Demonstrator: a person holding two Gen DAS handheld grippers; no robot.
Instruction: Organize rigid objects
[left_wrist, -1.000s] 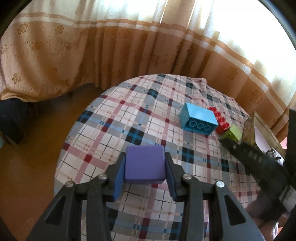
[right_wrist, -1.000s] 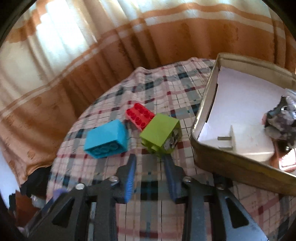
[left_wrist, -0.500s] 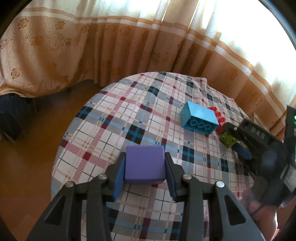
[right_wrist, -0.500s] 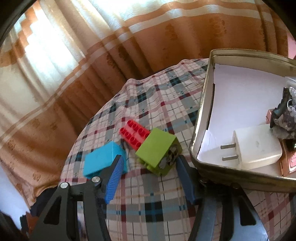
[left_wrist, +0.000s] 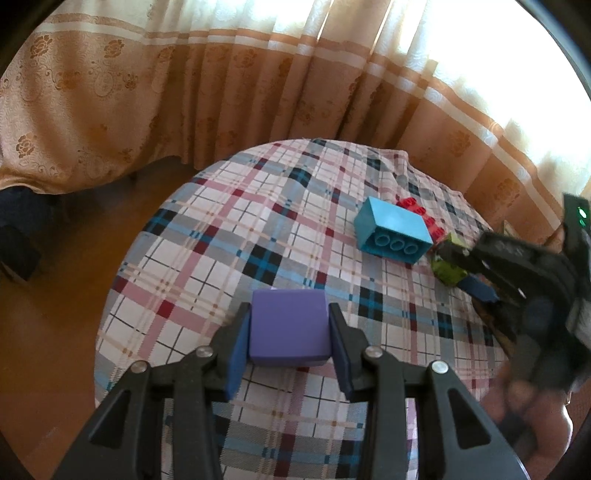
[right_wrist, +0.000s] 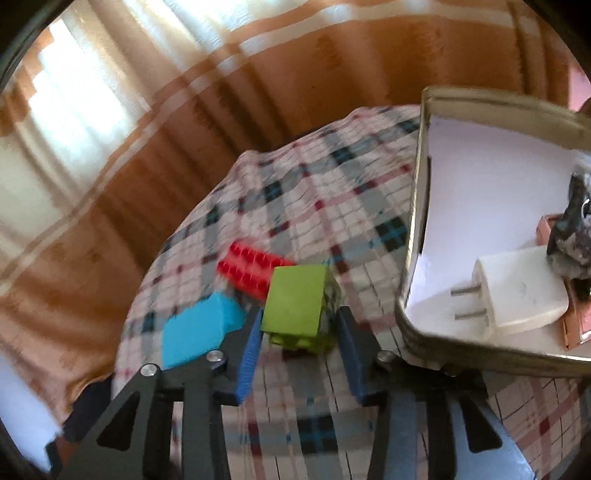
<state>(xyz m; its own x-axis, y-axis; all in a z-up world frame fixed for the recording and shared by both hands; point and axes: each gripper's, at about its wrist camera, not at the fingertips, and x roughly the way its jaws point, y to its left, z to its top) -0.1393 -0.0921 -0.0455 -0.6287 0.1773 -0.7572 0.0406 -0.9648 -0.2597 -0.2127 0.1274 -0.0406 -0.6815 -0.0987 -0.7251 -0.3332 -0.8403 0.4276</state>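
Left wrist view: left gripper (left_wrist: 290, 341) fingers clamped on purple block (left_wrist: 289, 332), held over plaid desk (left_wrist: 221, 236). Right wrist view: right gripper (right_wrist: 297, 341) fingers just closing, now against both sides of green brick (right_wrist: 295, 304); blue brick (right_wrist: 199, 332) outside left finger, red brick (right_wrist: 251, 264) beyond, metal tin (right_wrist: 417, 229) right.

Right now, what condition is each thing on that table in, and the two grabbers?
Left gripper: shut on the purple block.
Right gripper: jaws just closed in on the green brick.
Blue brick: lying on its side.
Red brick: loose on the cloth.
Tin tray: open, holding a white plug.
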